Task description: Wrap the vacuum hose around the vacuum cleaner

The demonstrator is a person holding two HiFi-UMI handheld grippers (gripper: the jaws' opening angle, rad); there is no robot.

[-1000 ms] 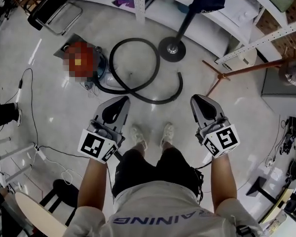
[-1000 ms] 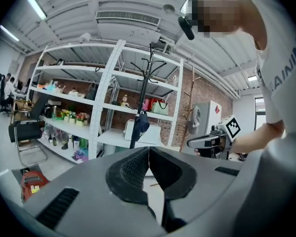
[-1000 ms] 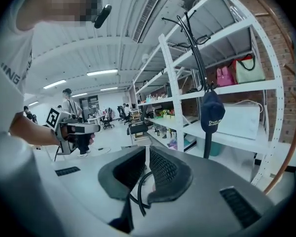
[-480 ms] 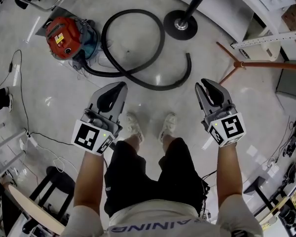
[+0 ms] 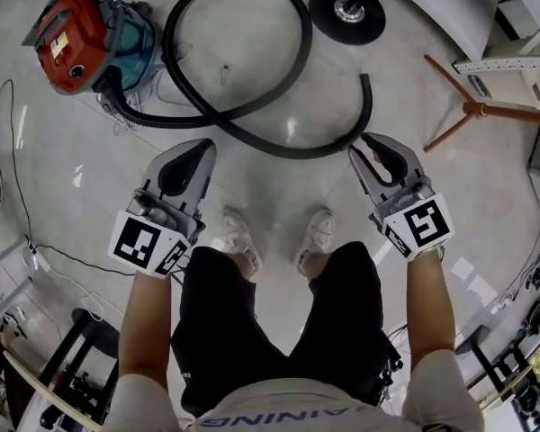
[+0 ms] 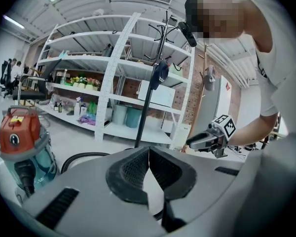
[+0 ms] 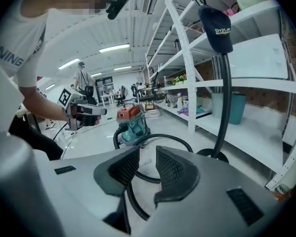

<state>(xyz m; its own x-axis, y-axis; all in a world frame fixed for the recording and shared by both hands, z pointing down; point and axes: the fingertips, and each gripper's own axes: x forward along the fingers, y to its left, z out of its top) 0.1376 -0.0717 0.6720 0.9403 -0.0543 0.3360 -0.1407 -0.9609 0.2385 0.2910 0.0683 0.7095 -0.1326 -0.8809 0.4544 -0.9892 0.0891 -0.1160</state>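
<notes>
The vacuum cleaner [image 5: 81,43], with a red top and a teal body, stands on the floor at the upper left. Its black hose [image 5: 297,25] lies in a wide loop on the floor, and the free end [image 5: 366,84] lies just ahead of my right gripper [image 5: 373,142]. That gripper's jaws have just been opening and nothing is between them. In the right gripper view the hose [image 7: 172,139] and the vacuum cleaner [image 7: 130,122] lie beyond the gap. My left gripper [image 5: 193,147] is shut and empty, short of the hose's near curve. The vacuum cleaner [image 6: 19,147] shows at its left.
A coat stand's round black base [image 5: 346,9] sits beyond the hose. Orange tripod legs [image 5: 468,111] spread at the right. White shelving [image 6: 113,83] lines the far side. A thin cable [image 5: 18,178] runs over the floor at the left. The person's shoes [image 5: 238,232] stand between the grippers.
Both grippers and the head camera have sunk toward the floor, so the vacuum cleaner and hose look larger and nearer. The right gripper's jaws have parted a little.
</notes>
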